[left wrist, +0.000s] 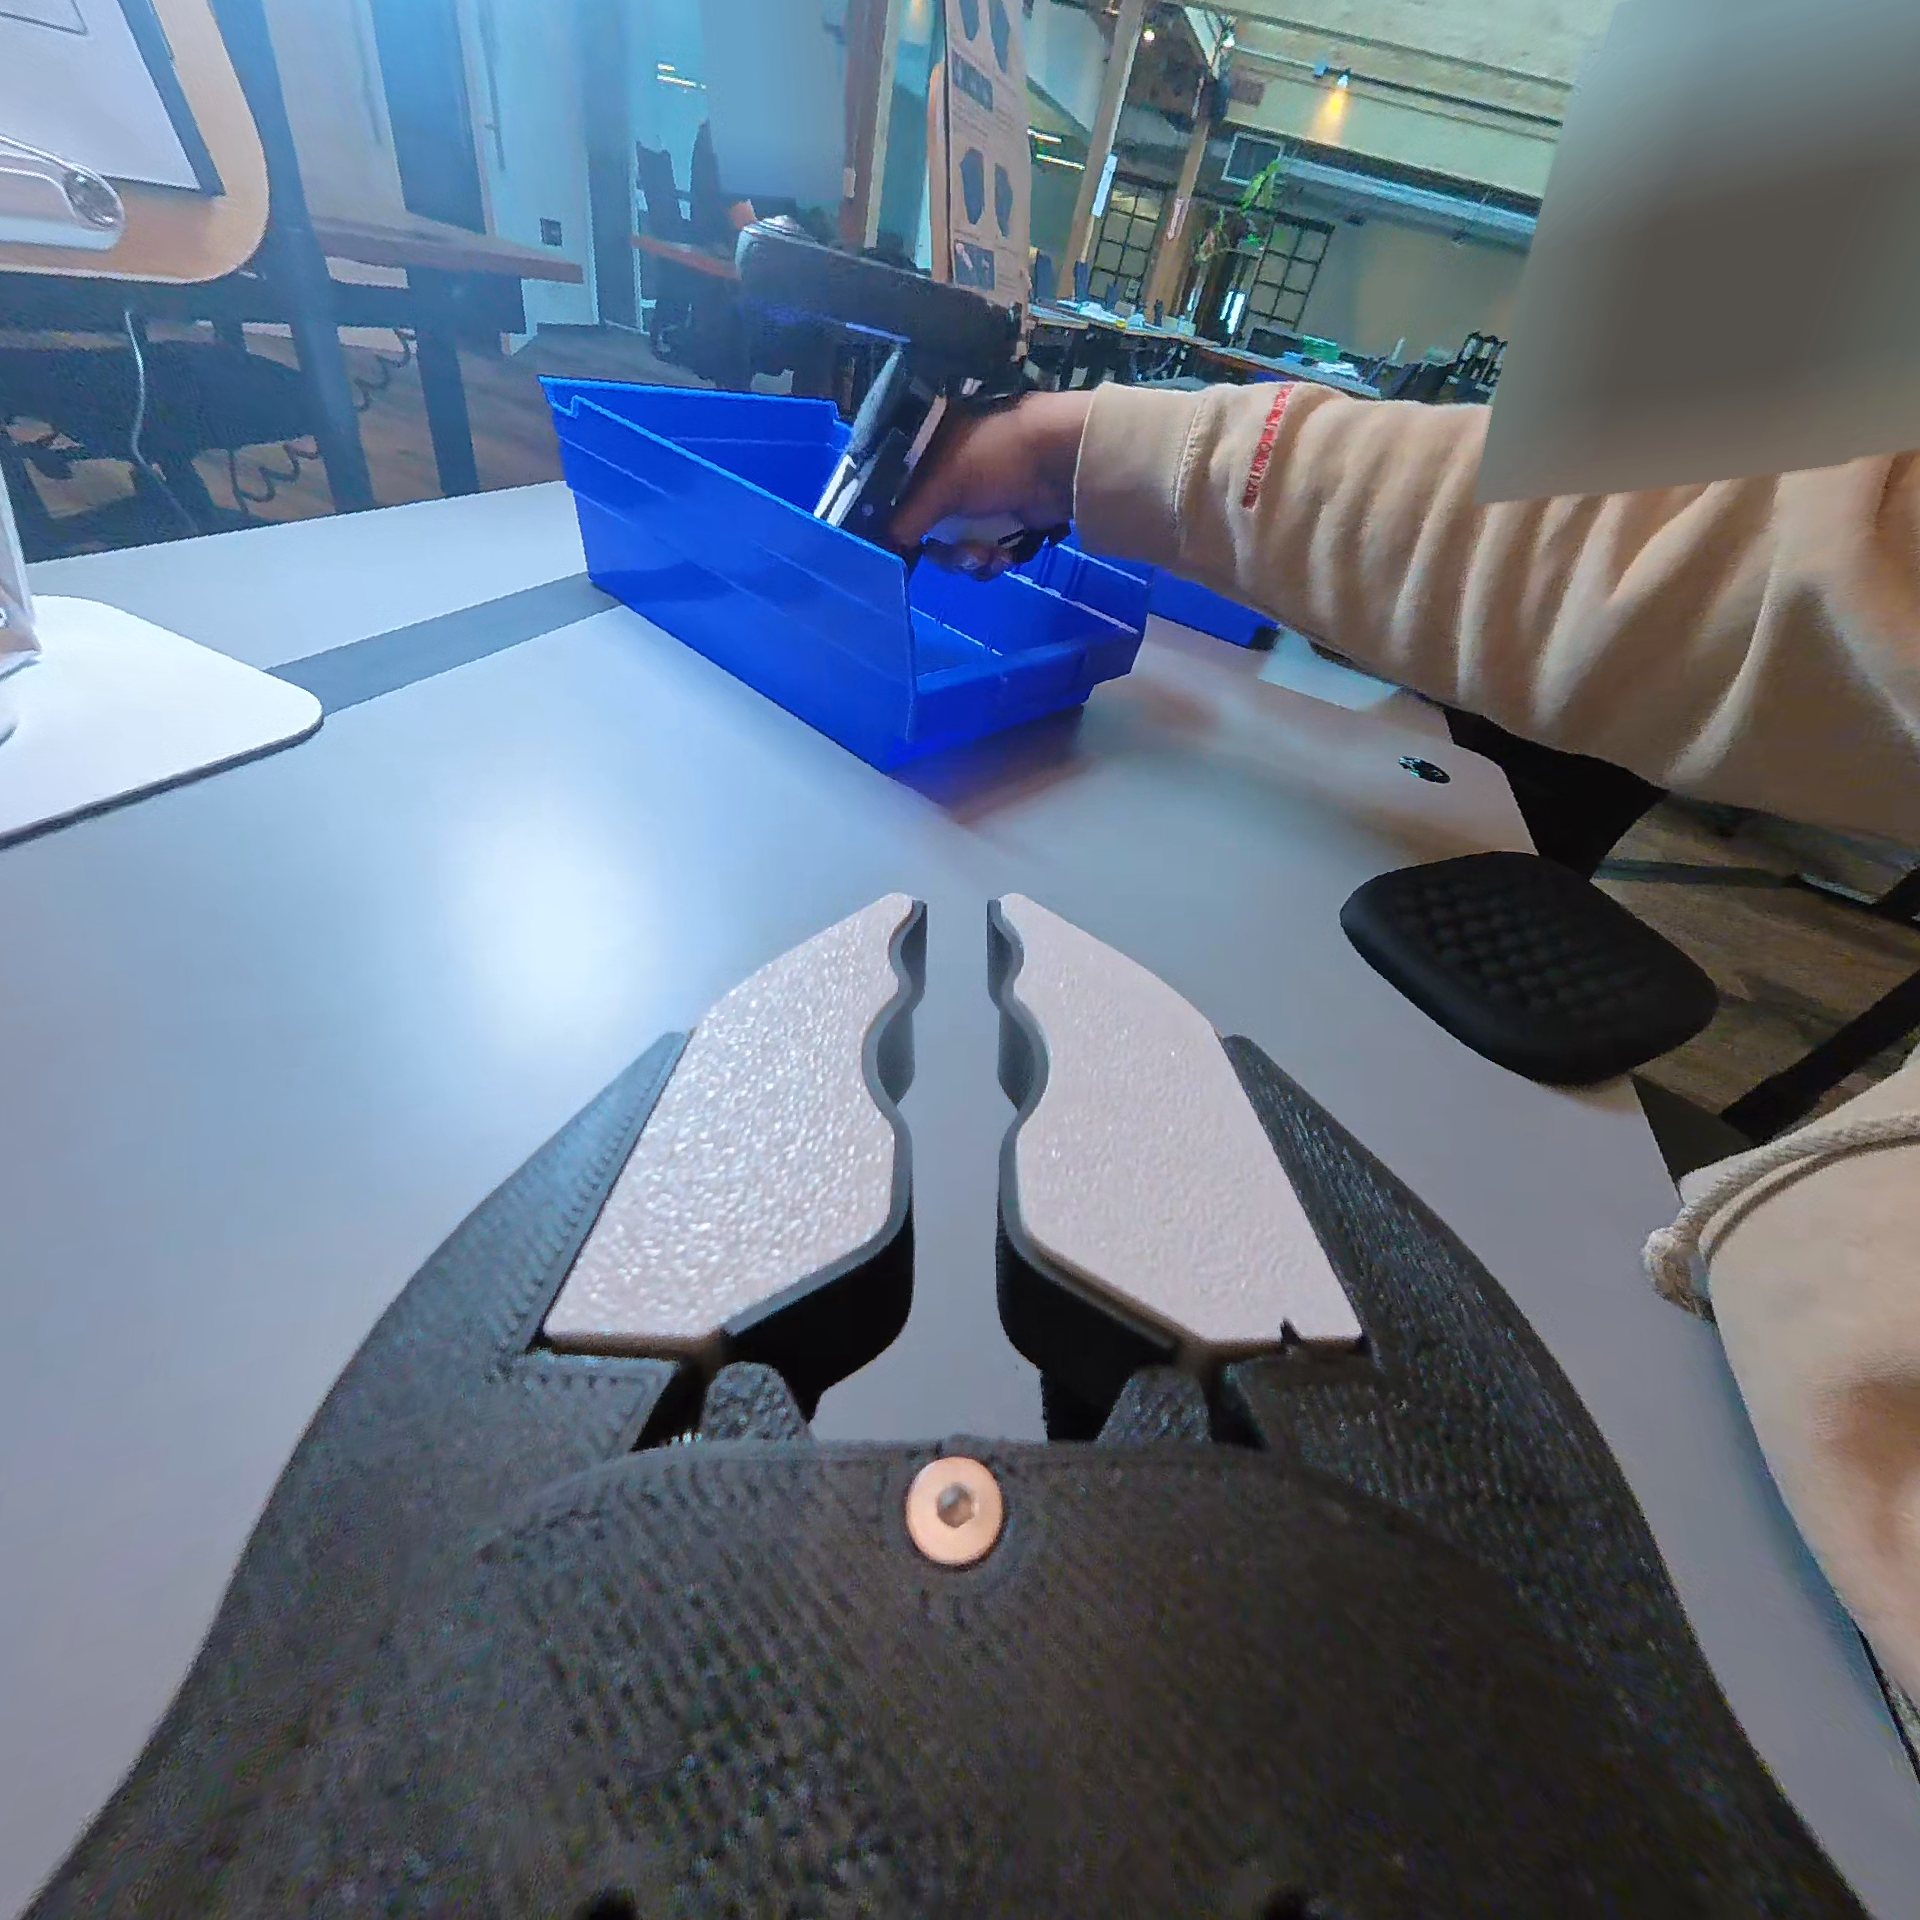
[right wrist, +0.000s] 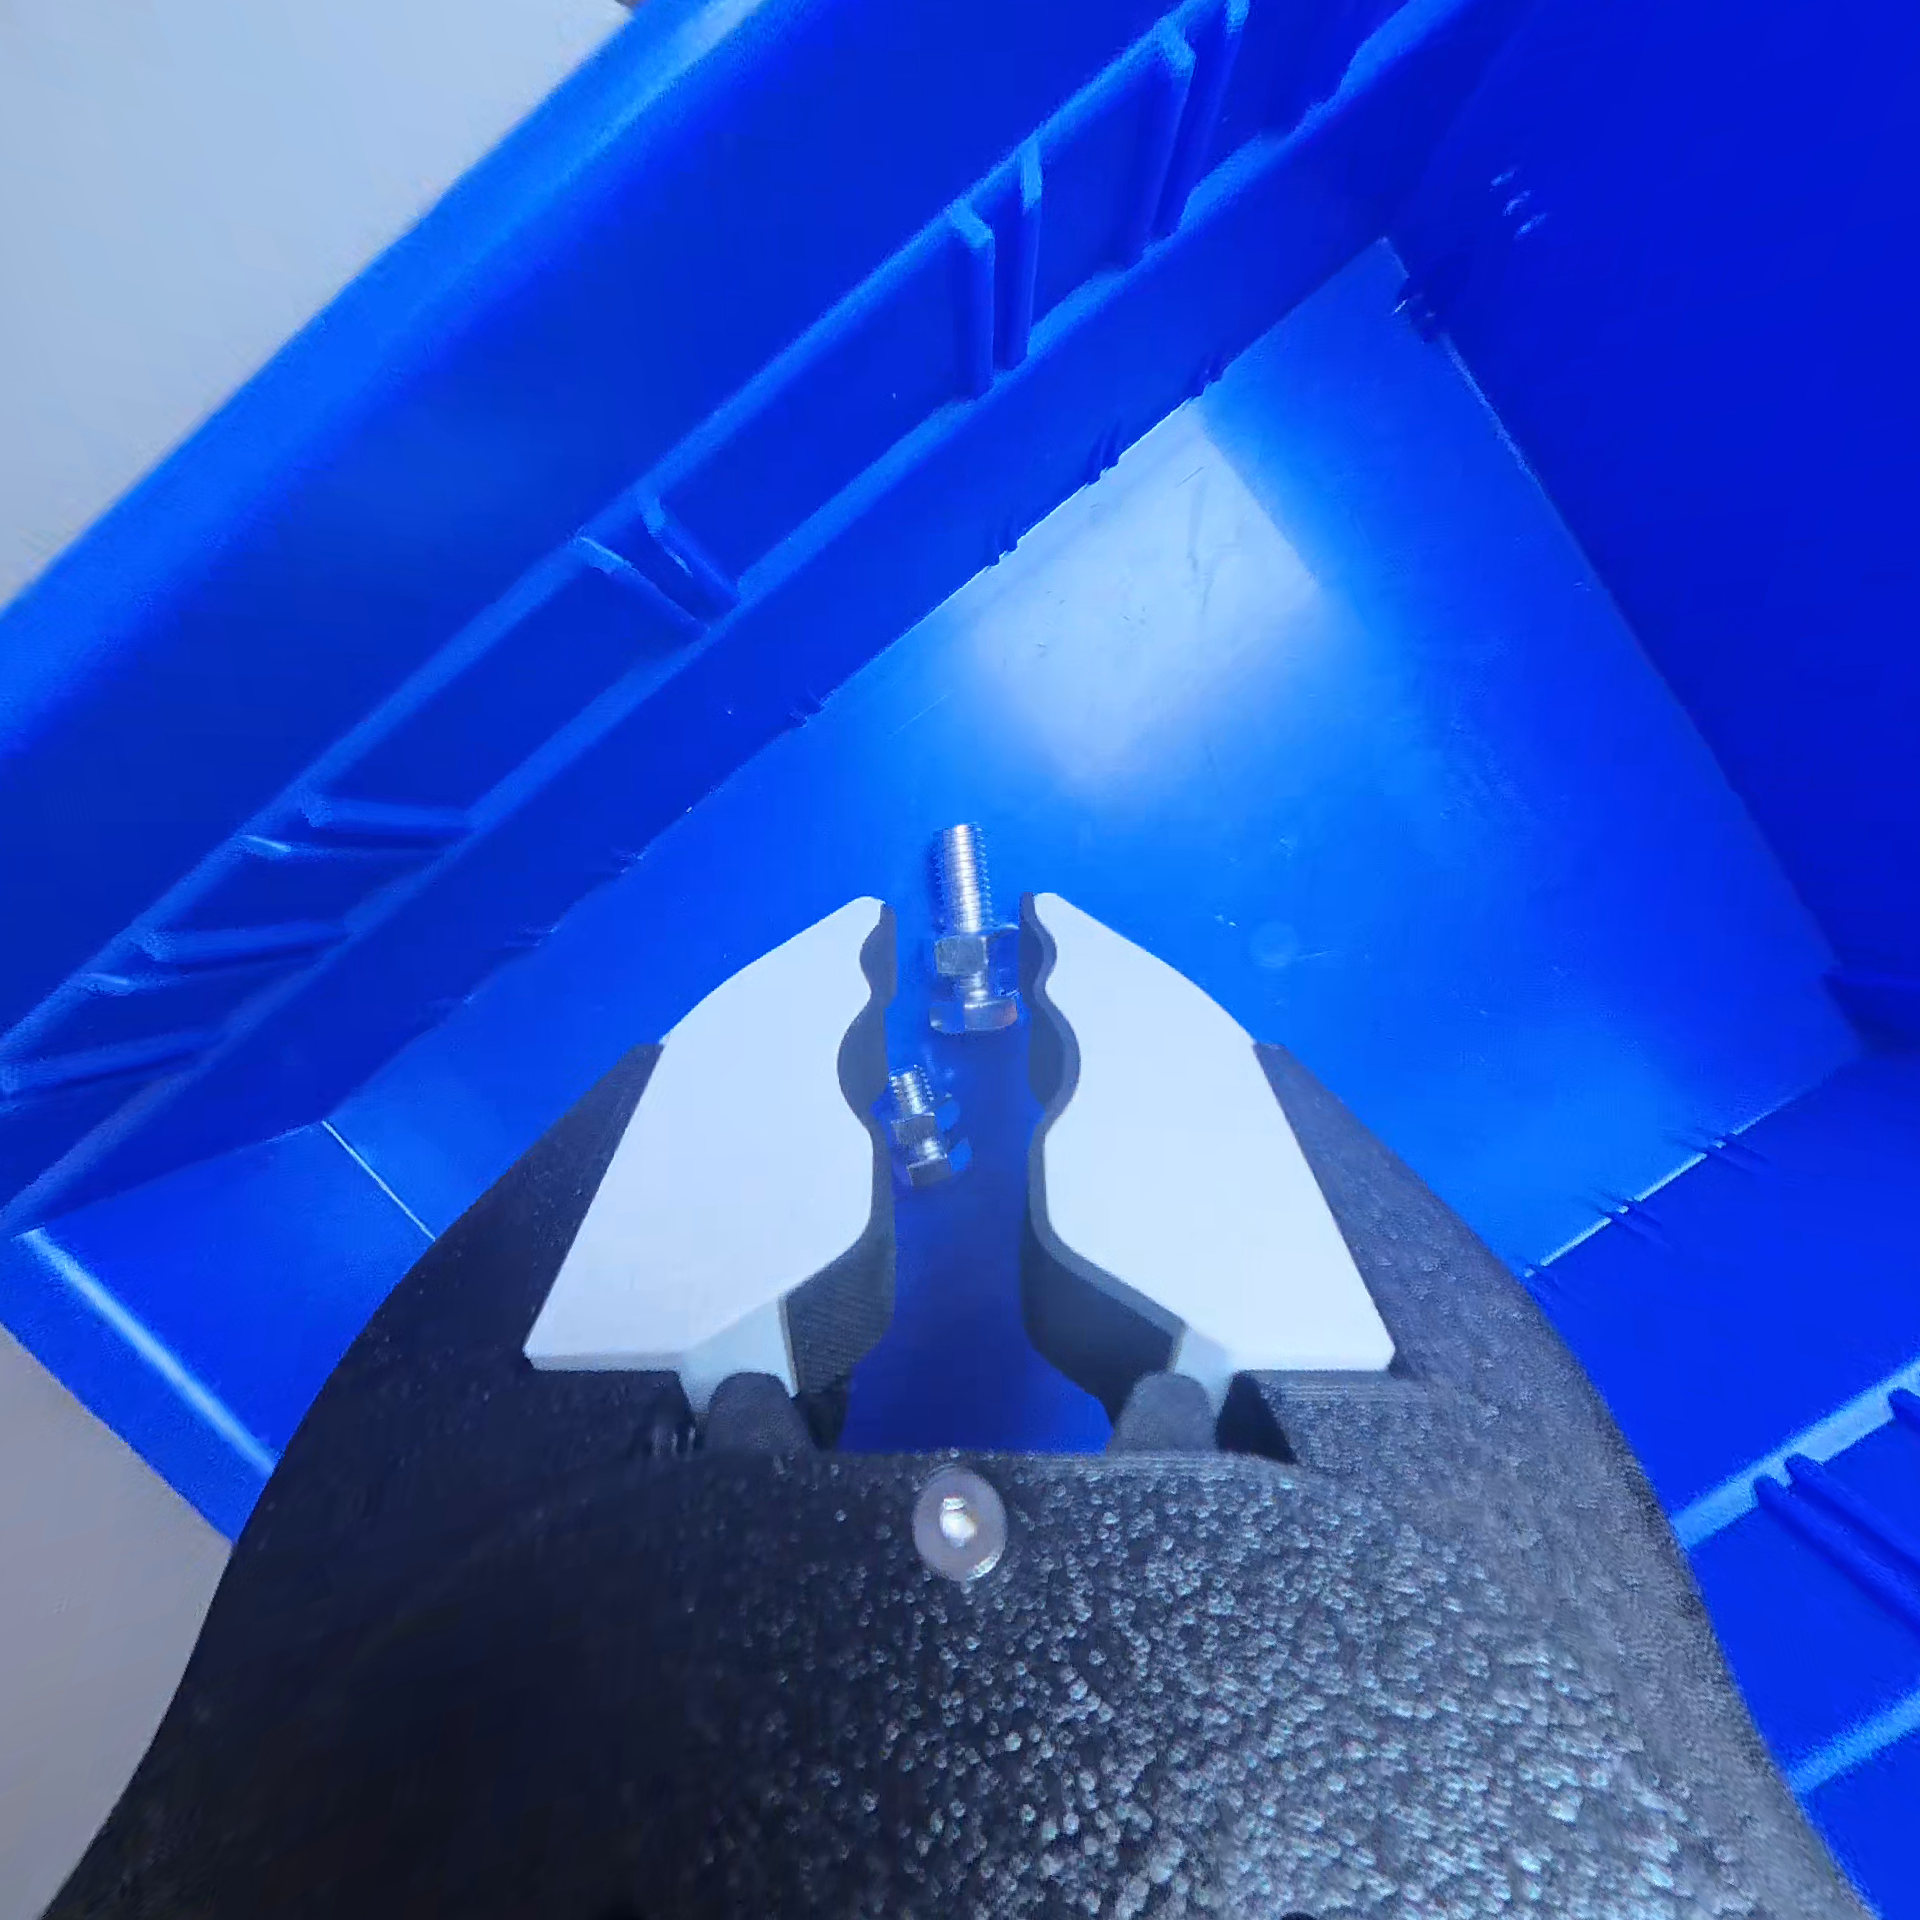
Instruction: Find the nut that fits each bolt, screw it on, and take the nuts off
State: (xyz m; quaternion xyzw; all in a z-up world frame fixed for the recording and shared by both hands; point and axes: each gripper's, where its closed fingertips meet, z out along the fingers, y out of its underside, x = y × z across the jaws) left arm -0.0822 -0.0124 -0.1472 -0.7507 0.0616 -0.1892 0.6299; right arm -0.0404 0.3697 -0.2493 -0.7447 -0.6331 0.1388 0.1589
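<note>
Two silver bolts lie on the floor of a blue bin (right wrist: 1403,831), each with a nut on it. The longer bolt (right wrist: 968,930) sits between the tips of my right gripper (right wrist: 958,914). The jaws straddle it with a small gap on the left side. The shorter bolt (right wrist: 920,1127) lies farther back between the fingers. In the left wrist view, the right gripper (left wrist: 883,457) reaches down into the bin (left wrist: 748,582). My left gripper (left wrist: 956,914) hovers low over the grey table (left wrist: 520,935), empty, with a narrow gap between its jaws.
A white flat base (left wrist: 135,707) sits at the table's left edge. A second blue bin (left wrist: 1210,613) and a sheet of paper (left wrist: 1340,670) lie behind the person's beige sleeve (left wrist: 1455,582). A black chair armrest (left wrist: 1527,966) is beside the table's right edge. Some 40 cm of space lies between my two pairs of fingers.
</note>
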